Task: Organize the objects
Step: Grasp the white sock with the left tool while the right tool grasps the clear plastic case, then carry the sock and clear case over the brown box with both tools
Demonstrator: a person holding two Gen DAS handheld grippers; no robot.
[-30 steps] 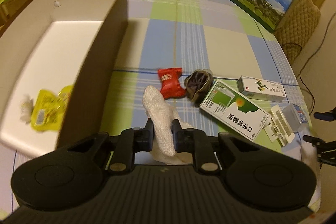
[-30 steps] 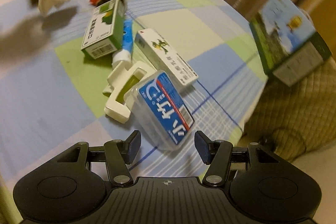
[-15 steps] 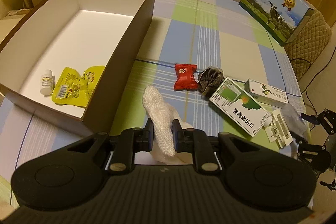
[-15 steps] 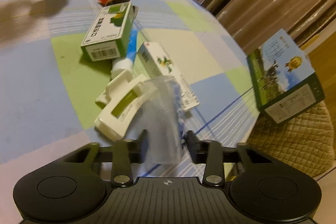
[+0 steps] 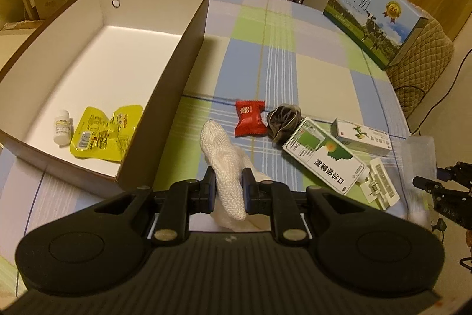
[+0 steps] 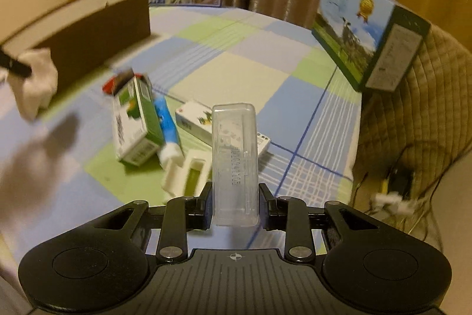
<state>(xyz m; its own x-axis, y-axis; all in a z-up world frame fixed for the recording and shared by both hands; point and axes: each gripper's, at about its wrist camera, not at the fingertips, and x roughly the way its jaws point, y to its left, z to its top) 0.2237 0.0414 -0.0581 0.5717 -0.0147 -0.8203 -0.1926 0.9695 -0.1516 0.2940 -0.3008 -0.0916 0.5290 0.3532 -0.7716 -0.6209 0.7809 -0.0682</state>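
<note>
My left gripper [image 5: 227, 191] pinches a white knitted cloth [image 5: 225, 164], soft and ribbed, drooping between the jaws above the checked tablecloth [image 5: 280, 61]. My right gripper [image 6: 235, 204] is closed on a clear plastic case [image 6: 234, 161], rigid, rectangular and see-through, standing upright between the jaws, lifted off the table.

Ahead and to the left of my left jaws sits the open cardboard box [image 5: 188, 49], brown outside, smooth white inside. It already holds two things at its near end: a small white bottle [image 5: 62, 131] and a crinkled yellow foil pouch [image 5: 103, 135]. So I judge the sorting barely begun, with two more items in hand.

Still on the table, ahead and to the right of my left jaws: a glossy red candy wrapper [image 5: 250, 121], a dark crumpled netted bundle [image 5: 283, 123] touching a flat green-and-white carton [image 5: 324, 155], a slim white carton [image 5: 361, 138] beyond it, and a white plastic clip-like piece [image 5: 380, 188]. From the right wrist, a blue-and-white tube [image 6: 169, 135] lies against the green carton.
</note>
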